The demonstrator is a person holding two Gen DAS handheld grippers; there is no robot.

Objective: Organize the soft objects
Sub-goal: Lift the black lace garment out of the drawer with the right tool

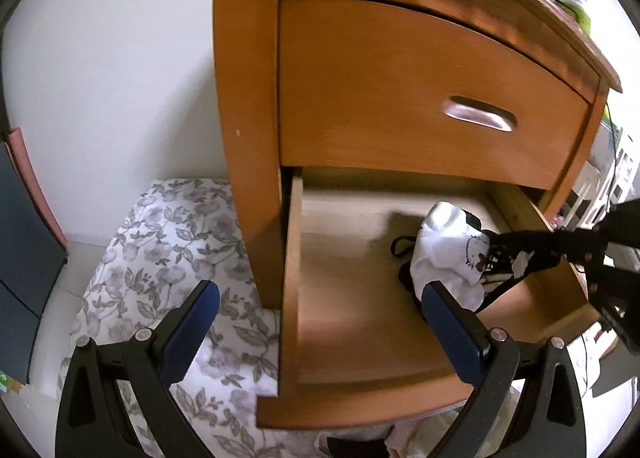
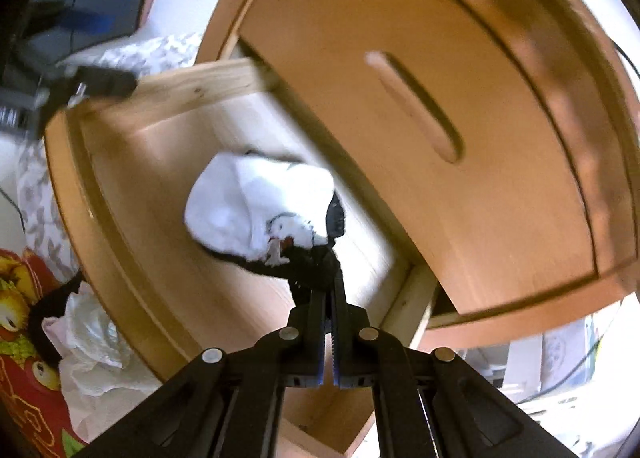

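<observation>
Right gripper [image 2: 329, 294] clamped tight, jaws pressed nearly together on the black edge of a white and black garment bundle [image 2: 260, 210]. Bundle hung from the fingertips into the open lower drawer [image 2: 132, 178], toward the drawer's right rear corner, just under the closed upper drawer front [image 2: 440, 98]. Seemed to touch the drawer floor, though blur left that uncertain. Seen from the left wrist, same bundle [image 1: 444, 254] at the right side of that drawer [image 1: 360, 298], with a black strap looping onto the drawer floor beside it, and the right gripper [image 1: 504, 258] reaching in over the drawer's right wall.

Left gripper [image 1: 320, 322] spread wide, holding nothing, blue pads [image 1: 192, 330] straddling the drawer's left wall: one over the floral bedding [image 1: 160, 238] left of the drawer, the other over the drawer interior near the bundle.

Beyond the drawer, wooden nightstand [image 1: 244, 98] with a metal handle [image 1: 478, 114] on the upper front, a green and white bottle [image 1: 576, 2] on top. In front of the drawer, crumpled white and black clothes [image 2: 92, 338] against a red patterned surface [image 2: 24, 338]
</observation>
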